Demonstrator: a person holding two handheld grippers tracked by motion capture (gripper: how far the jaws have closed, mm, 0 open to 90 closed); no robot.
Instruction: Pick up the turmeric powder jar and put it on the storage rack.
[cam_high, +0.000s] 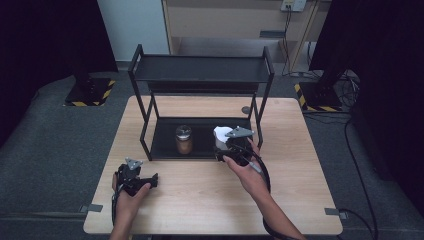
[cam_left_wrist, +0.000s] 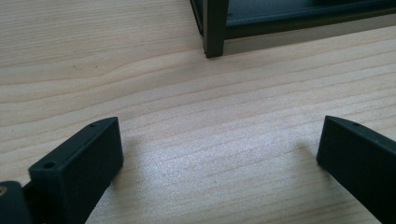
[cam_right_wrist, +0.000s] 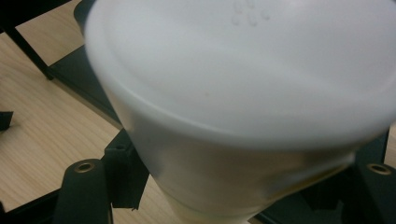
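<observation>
1. Two grippers are in your hands: the left gripper sits at the lower left of the high view, and the right gripper sits just right of centre, at the front edge of the black rack.
2. Your right gripper is pinching a white tub; in the right gripper view its black jaws press against the tub's lower wall from both sides, and the tub's lid takes up most of the upper frame, tilted towards the camera.
3. In the high view the white tub shows as a pale patch just above your right hand, over the right half of the rack's bottom shelf.
4. Whether the tub touches the shelf or hangs clear of it cannot be told.
5. Your left gripper is spread wide, with nothing between its jaws; in the left gripper view bare wooden table lies under it.
6. One black rack leg stands at the top centre of the left gripper view, well apart from the jaws.
7. One glass jar with brown contents stands upright on the bottom shelf, left of the tub and apart from it.
</observation>
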